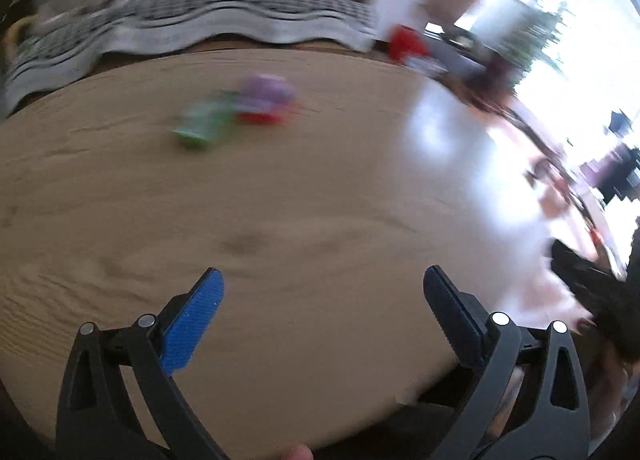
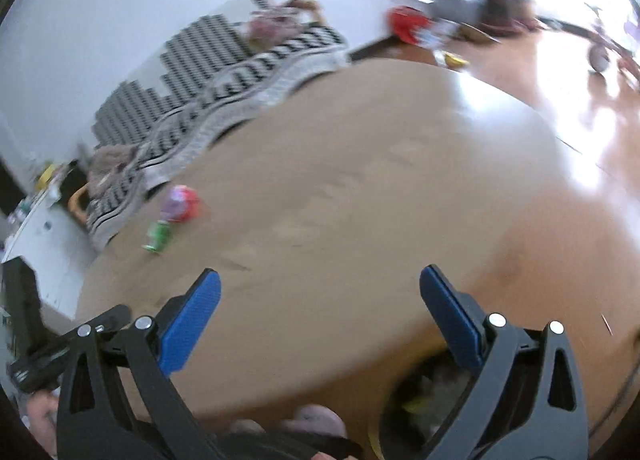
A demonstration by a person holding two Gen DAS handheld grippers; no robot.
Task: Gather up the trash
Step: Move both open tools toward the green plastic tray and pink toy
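On the round wooden table lie a blurred green can and a purple-and-red wrapper bundle, far across from my left gripper, which is open and empty over the near side. In the right wrist view the same green can and purple-red wrapper lie at the table's left edge. My right gripper is open and empty, well right of them. Both views are motion-blurred.
A checkered black-and-white blanket covers a sofa behind the table. A red object and clutter sit on the floor at the back right. A bin opening with trash shows below the table's near edge. The other gripper shows at lower left.
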